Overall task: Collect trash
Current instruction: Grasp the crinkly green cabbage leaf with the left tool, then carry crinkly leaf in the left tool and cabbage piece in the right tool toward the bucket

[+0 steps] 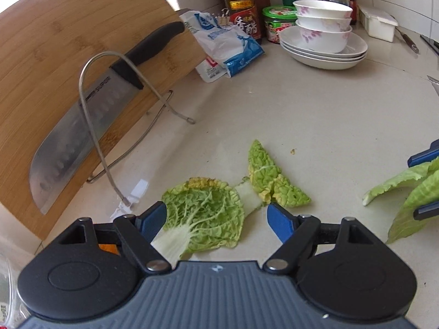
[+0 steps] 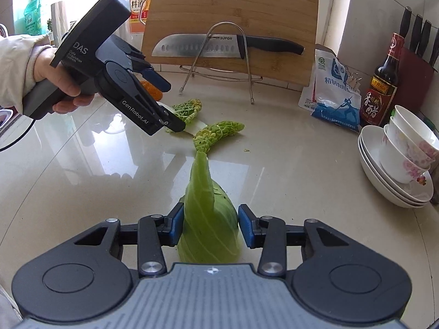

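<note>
Low in the left wrist view: left claw (image 1: 216,220) spread wide, holding nothing, blue pads either side of a crinkled cabbage leaf (image 1: 204,213) lying flat on the pale surface (image 1: 315,126). Second leaf scrap (image 1: 270,178) just beyond, touching the first at its white stem. Knife (image 1: 90,104) and cutting board (image 1: 52,54) at upper left, well apart. Stacked bowls (image 1: 323,24) at upper right.

Lower centre of the right wrist view: right claw (image 2: 210,224) partly closed around a smooth green leaf (image 2: 207,213) — left pad touching it, right pad just beside, so grip cannot be confirmed. Left claw again at mid left, tips down over the crinkled leaf.

Likely trouble: flat, limp leaf sliding under closing pads instead of lifting — tips scraping the surface. Stem-linked scrap possibly dragged along or torn off. Loose right hold could drop its leaf.
</note>
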